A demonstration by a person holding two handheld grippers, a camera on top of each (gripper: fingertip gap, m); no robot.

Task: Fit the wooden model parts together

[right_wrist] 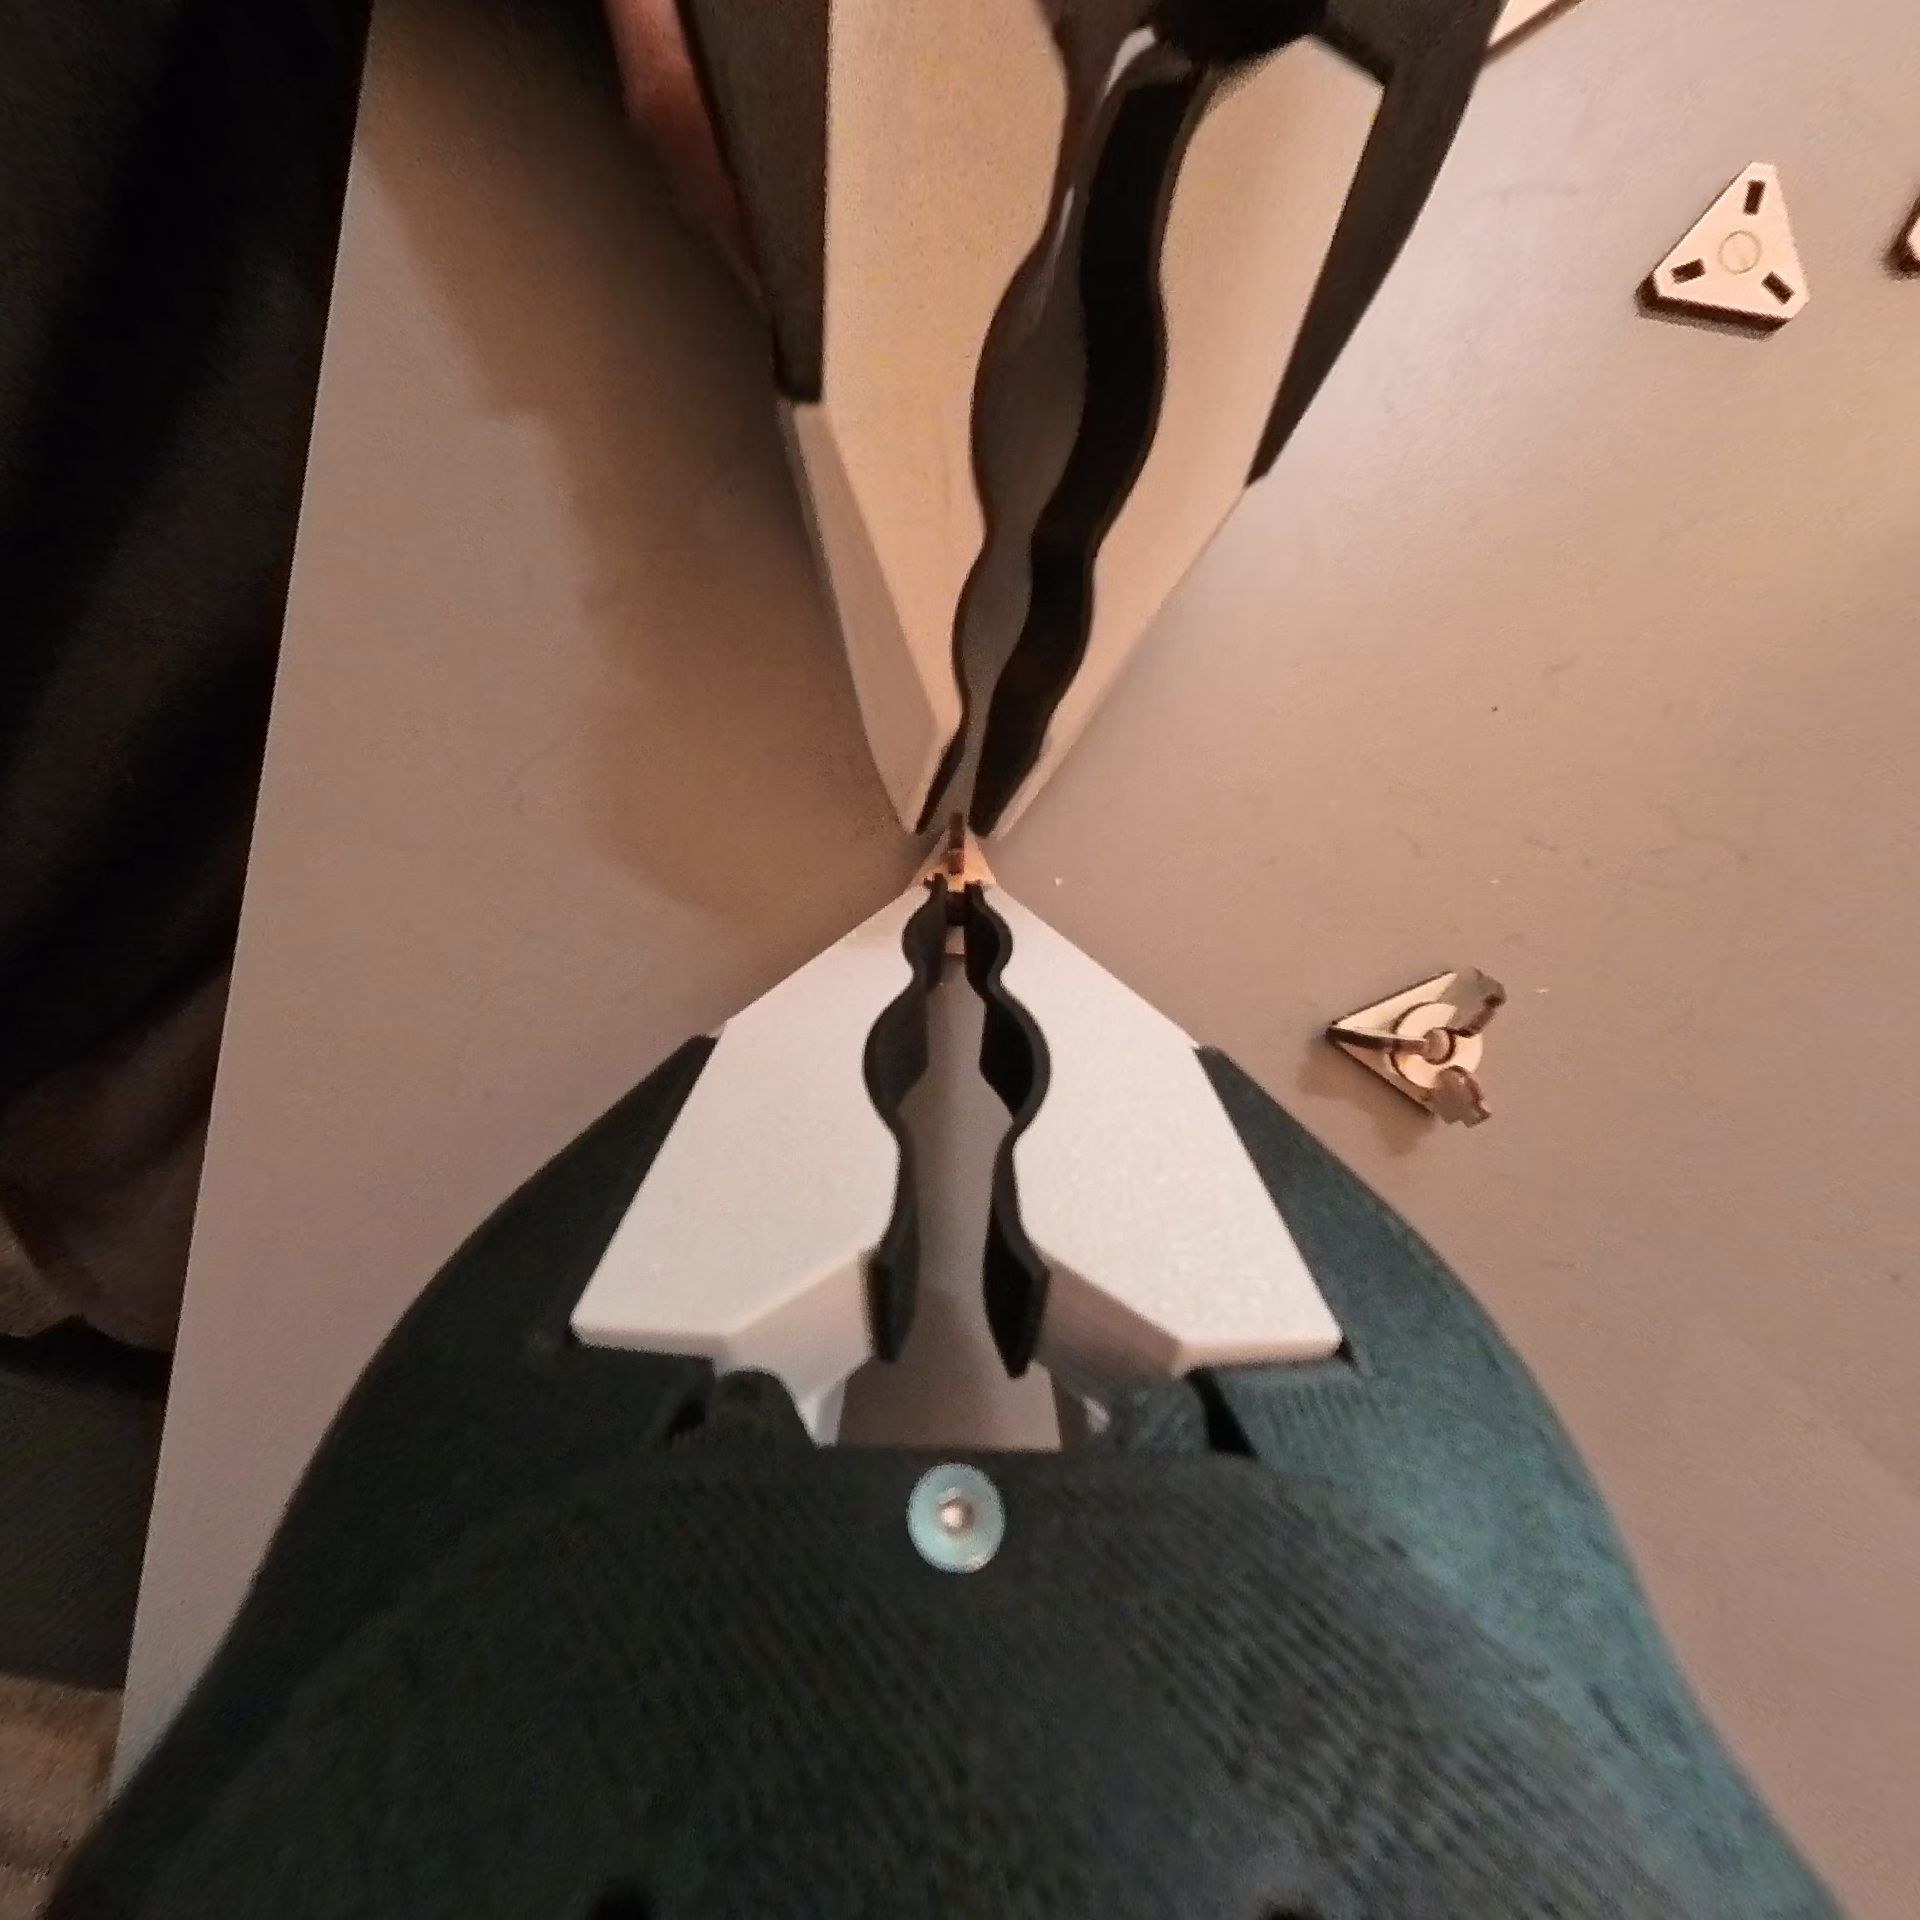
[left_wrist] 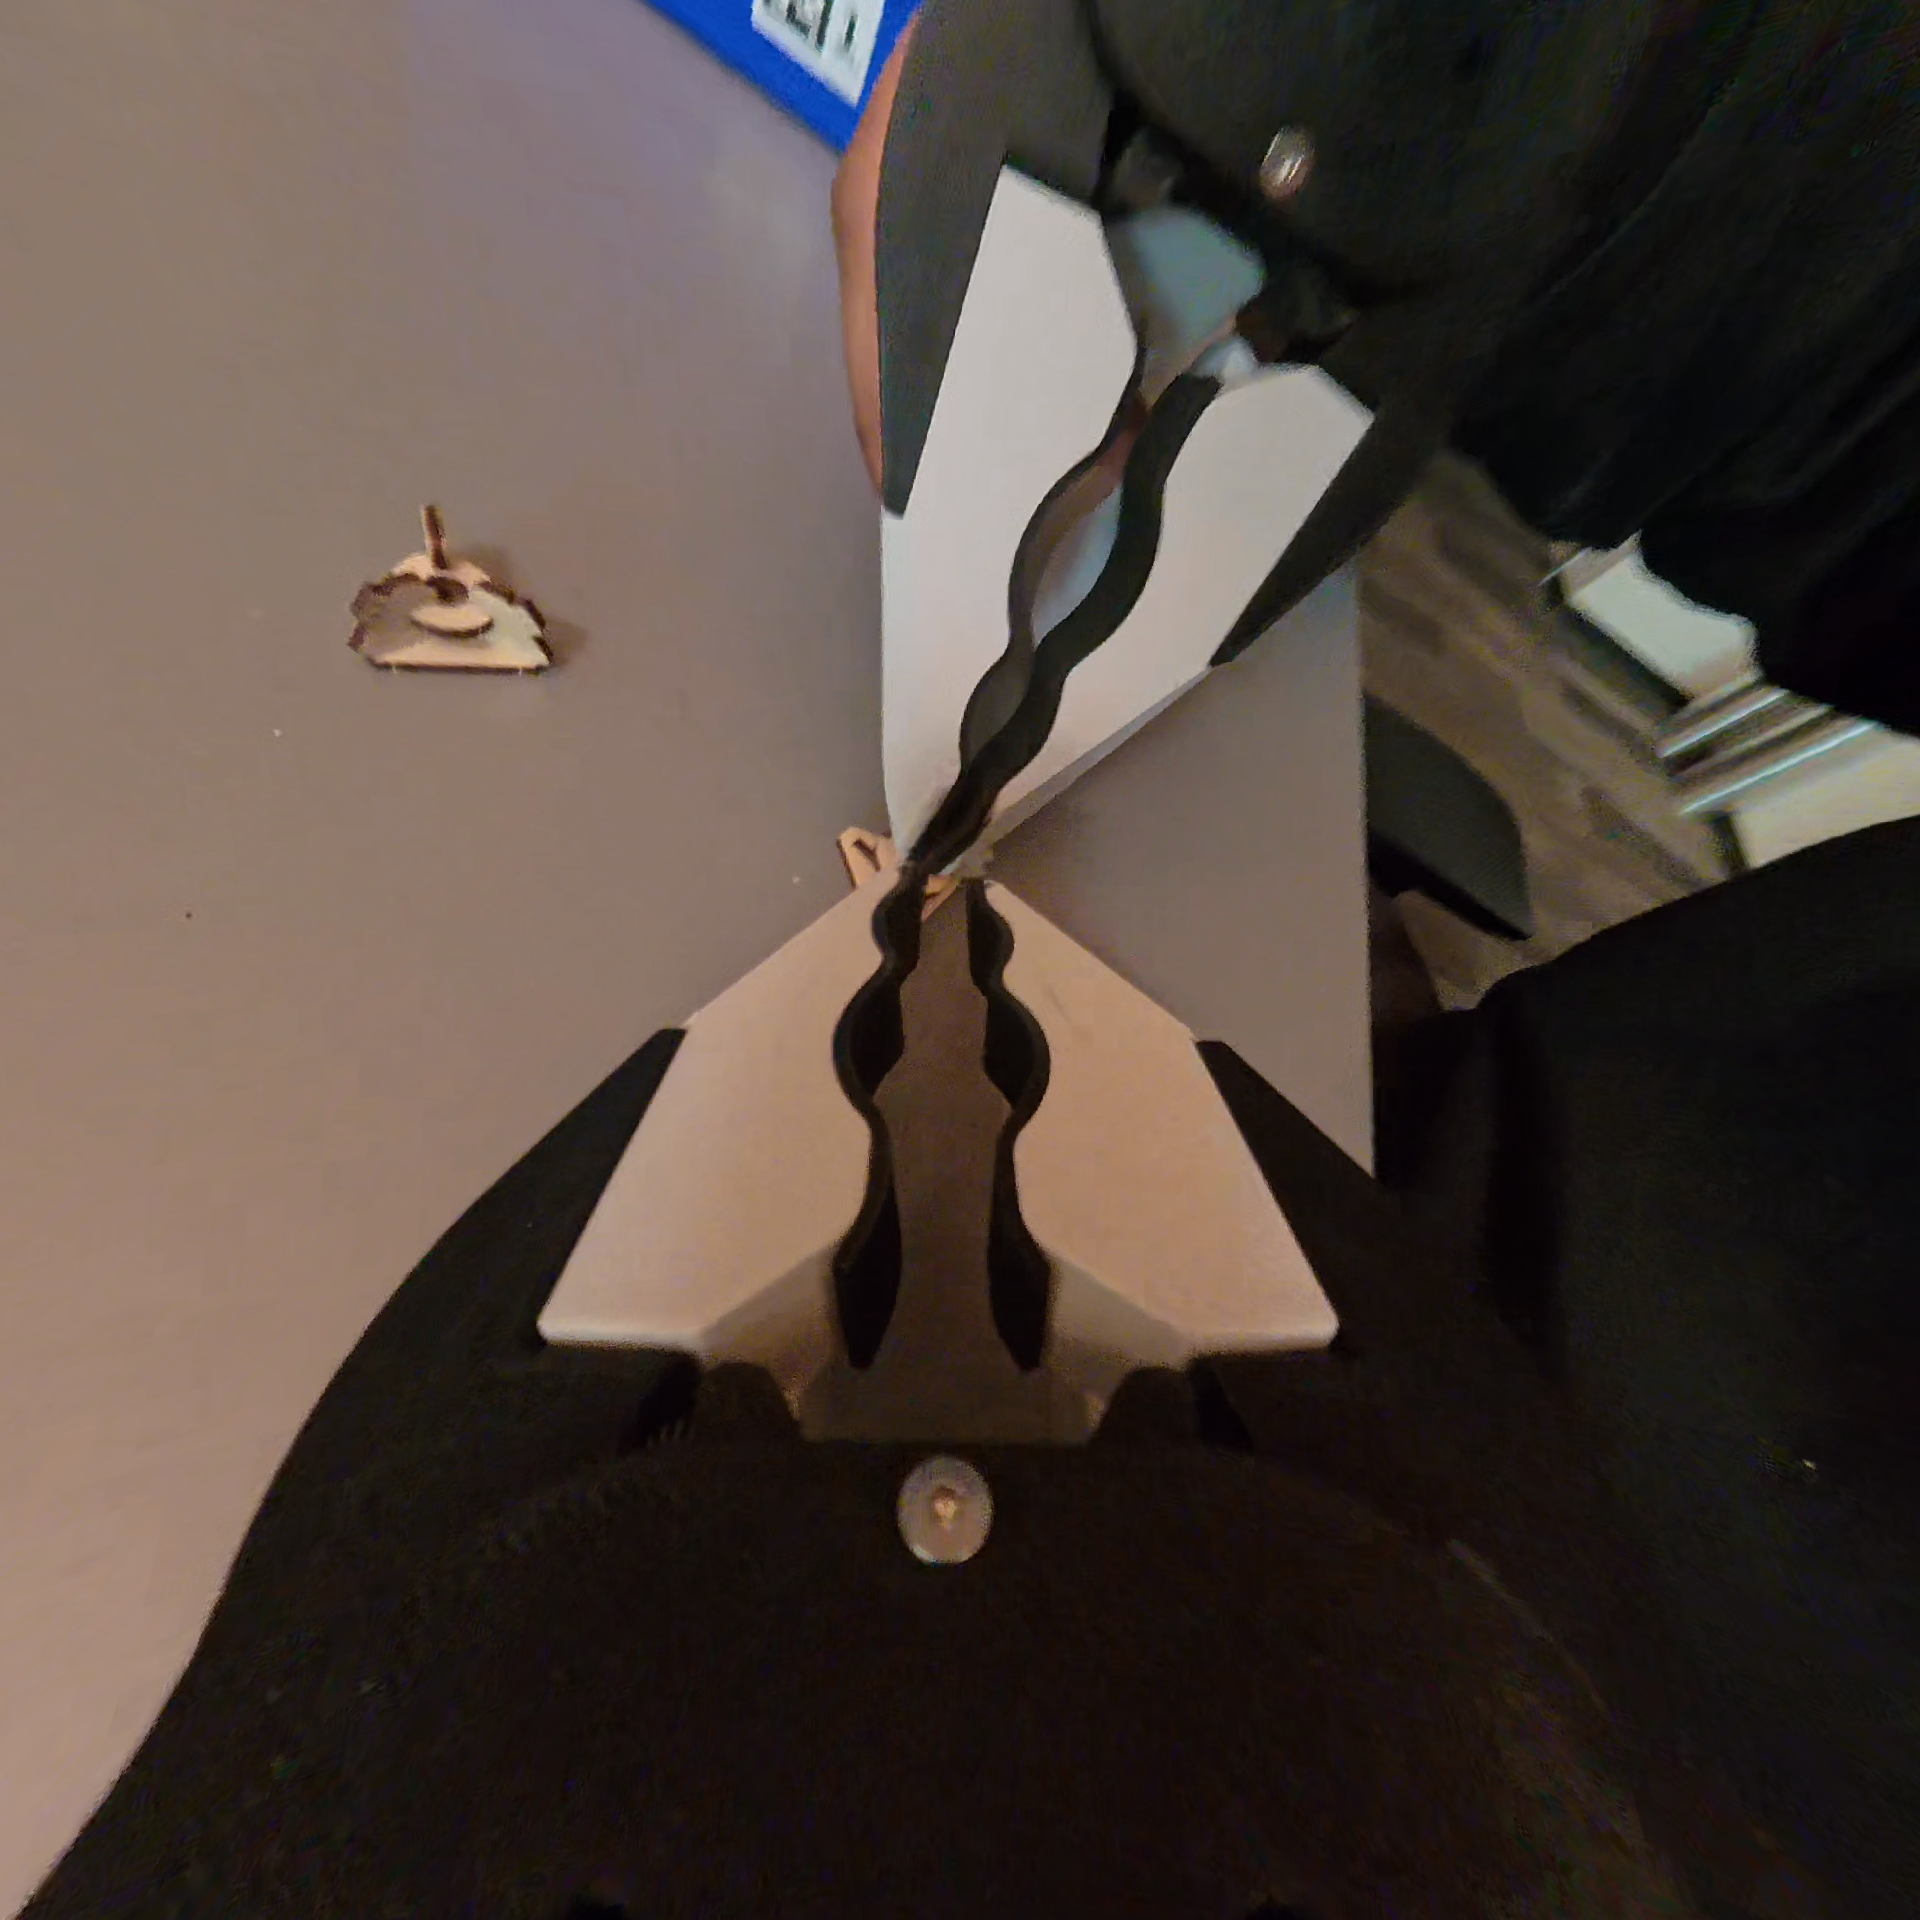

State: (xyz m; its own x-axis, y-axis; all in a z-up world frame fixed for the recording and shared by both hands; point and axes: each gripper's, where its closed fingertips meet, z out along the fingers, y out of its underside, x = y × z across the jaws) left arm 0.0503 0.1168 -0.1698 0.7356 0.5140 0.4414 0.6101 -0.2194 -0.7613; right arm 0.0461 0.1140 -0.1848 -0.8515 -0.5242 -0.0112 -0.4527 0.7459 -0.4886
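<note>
Office or lab-like room. Grey tabletop (left_wrist: 312, 312) with laser-cut wooden parts (right_wrist: 1714, 249). Office chair (left_wrist: 1455, 810), wood-look floor (left_wrist: 1507, 644) beyond.

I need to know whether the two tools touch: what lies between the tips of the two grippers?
A small light wooden piece bridges the right gripper and the left gripper, with no bare stretch; the right wrist view shows it best.

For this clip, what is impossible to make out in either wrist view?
- Small wooden piece between the two hand-held grippers, both views: the meeting fingertips hide its shape.
- Wooden part, right wrist view: cut by the right edge.
- White label on the blue sheet, left wrist view: blurred and cropped at the top.
</note>
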